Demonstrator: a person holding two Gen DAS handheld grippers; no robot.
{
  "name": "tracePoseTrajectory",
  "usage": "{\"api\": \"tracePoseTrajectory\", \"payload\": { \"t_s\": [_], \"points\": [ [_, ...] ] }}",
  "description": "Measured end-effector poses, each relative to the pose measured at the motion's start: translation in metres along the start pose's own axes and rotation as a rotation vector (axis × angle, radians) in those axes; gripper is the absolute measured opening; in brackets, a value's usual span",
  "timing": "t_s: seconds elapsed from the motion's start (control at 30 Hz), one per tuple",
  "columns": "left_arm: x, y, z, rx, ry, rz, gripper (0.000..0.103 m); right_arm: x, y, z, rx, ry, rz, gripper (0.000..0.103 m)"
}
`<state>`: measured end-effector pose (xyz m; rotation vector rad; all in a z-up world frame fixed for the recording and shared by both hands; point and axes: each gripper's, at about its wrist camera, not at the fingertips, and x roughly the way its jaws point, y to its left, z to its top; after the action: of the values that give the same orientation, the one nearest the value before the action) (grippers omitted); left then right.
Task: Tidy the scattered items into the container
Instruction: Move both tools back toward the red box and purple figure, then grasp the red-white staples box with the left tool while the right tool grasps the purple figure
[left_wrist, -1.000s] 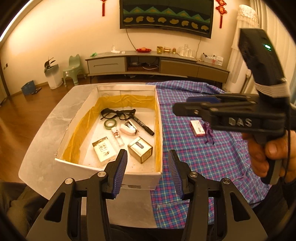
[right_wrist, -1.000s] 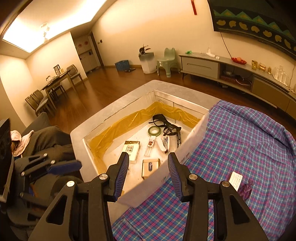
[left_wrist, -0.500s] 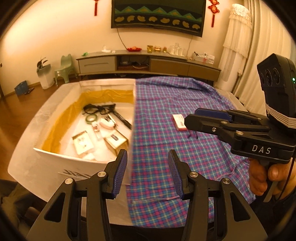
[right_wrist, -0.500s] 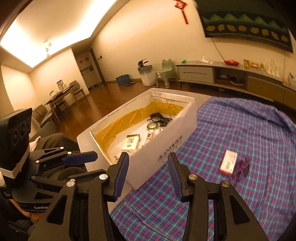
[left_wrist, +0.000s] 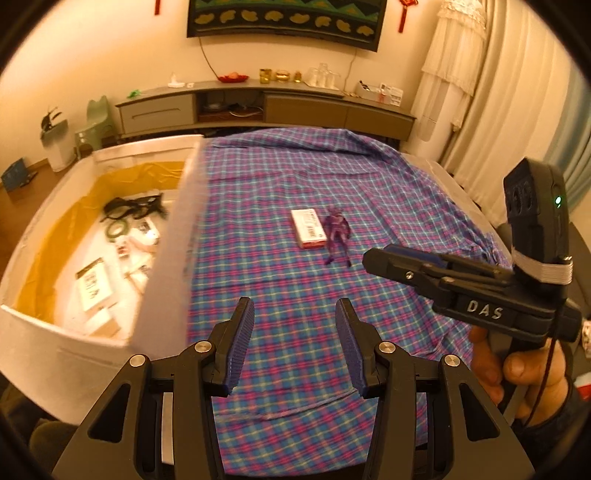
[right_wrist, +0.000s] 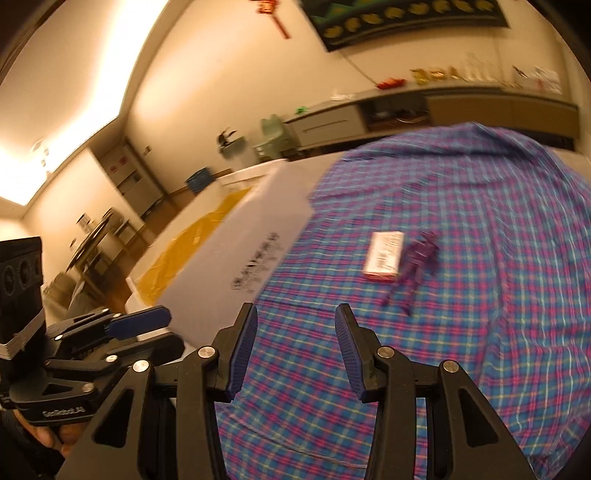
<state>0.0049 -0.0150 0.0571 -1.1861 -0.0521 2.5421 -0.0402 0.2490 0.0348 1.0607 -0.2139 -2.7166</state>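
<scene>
A white box (left_wrist: 173, 258) lined with yellow film sits at the left of the table and holds glasses, a tape ring, small cartons and other items; it also shows in the right wrist view (right_wrist: 240, 254). A small white-and-red carton (left_wrist: 307, 228) (right_wrist: 384, 254) and a purple toy figure (left_wrist: 338, 234) (right_wrist: 419, 264) lie side by side on the plaid cloth (left_wrist: 369, 184). My left gripper (left_wrist: 293, 343) is open and empty over the cloth, short of both. My right gripper (right_wrist: 295, 347) is open and empty, also short of them; it shows at the right in the left wrist view (left_wrist: 373, 256).
The plaid cloth (right_wrist: 480, 221) covers the table right of the box. A TV cabinet (left_wrist: 258, 107) with bottles and glasses stands along the far wall. A green child chair (left_wrist: 96, 122) and a bin (left_wrist: 55, 144) stand on the floor at the left.
Both grippers have swung right, away from over the box toward the carton and toy figure on the cloth. Both stayed open and empty.
</scene>
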Motion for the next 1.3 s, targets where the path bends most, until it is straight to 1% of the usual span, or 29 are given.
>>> {"api": "tracePoseTrajectory", "payload": {
  "t_s": [0.2, 0.3, 0.4, 0.5, 0.7, 0.77, 0.83, 0.87, 0.93, 0.97, 1.0, 1.07, 1.17, 1.23, 1.27, 1.3],
  "points": [
    [0.044, -0.011, 0.019, -0.019, 0.044, -0.041, 0.049, 0.018, -0.039, 0.002, 0.075, 0.048, -0.112, 0.046],
    [0.071, -0.014, 0.032, -0.032, 0.07, -0.055, 0.049, 0.032, -0.057, 0.006, 0.116, 0.082, -0.144, 0.046],
    [0.092, -0.015, 0.044, -0.053, 0.077, -0.058, 0.049, 0.05, -0.071, 0.015, 0.139, 0.11, -0.168, 0.046],
    [0.109, -0.011, 0.054, -0.082, 0.081, -0.067, 0.049, 0.066, -0.077, 0.026, 0.132, 0.125, -0.194, 0.046],
    [0.136, 0.002, 0.069, -0.143, 0.09, -0.065, 0.049, 0.106, -0.08, 0.048, 0.074, 0.152, -0.254, 0.046],
    [0.143, 0.007, 0.071, -0.158, 0.092, -0.067, 0.05, 0.121, -0.083, 0.05, 0.057, 0.173, -0.278, 0.045],
    [0.149, 0.009, 0.074, -0.164, 0.096, -0.069, 0.05, 0.131, -0.085, 0.05, 0.043, 0.186, -0.285, 0.045],
    [0.154, 0.009, 0.075, -0.164, 0.101, -0.072, 0.05, 0.134, -0.086, 0.049, 0.026, 0.193, -0.287, 0.043],
    [0.161, 0.009, 0.076, -0.162, 0.108, -0.074, 0.05, 0.132, -0.087, 0.049, 0.007, 0.197, -0.312, 0.039],
    [0.167, 0.007, 0.077, -0.159, 0.113, -0.08, 0.05, 0.13, -0.09, 0.049, 0.002, 0.209, -0.331, 0.032],
    [0.172, 0.005, 0.078, -0.155, 0.12, -0.087, 0.05, 0.127, -0.094, 0.049, 0.002, 0.212, -0.342, 0.029],
    [0.183, 0.001, 0.081, -0.15, 0.133, -0.086, 0.05, 0.119, -0.104, 0.048, 0.022, 0.211, -0.359, 0.029],
    [0.201, -0.01, 0.084, -0.131, 0.15, -0.089, 0.051, 0.11, -0.113, 0.046, 0.048, 0.207, -0.352, 0.028],
    [0.213, -0.016, 0.084, -0.12, 0.166, -0.067, 0.051, 0.109, -0.115, 0.047, 0.055, 0.21, -0.344, 0.028],
    [0.216, -0.016, 0.085, -0.126, 0.163, -0.063, 0.051, 0.109, -0.115, 0.046, 0.051, 0.21, -0.345, 0.028],
    [0.218, -0.018, 0.085, -0.121, 0.145, -0.043, 0.051, 0.108, -0.114, 0.045, 0.052, 0.211, -0.341, 0.028]
  ]
}}
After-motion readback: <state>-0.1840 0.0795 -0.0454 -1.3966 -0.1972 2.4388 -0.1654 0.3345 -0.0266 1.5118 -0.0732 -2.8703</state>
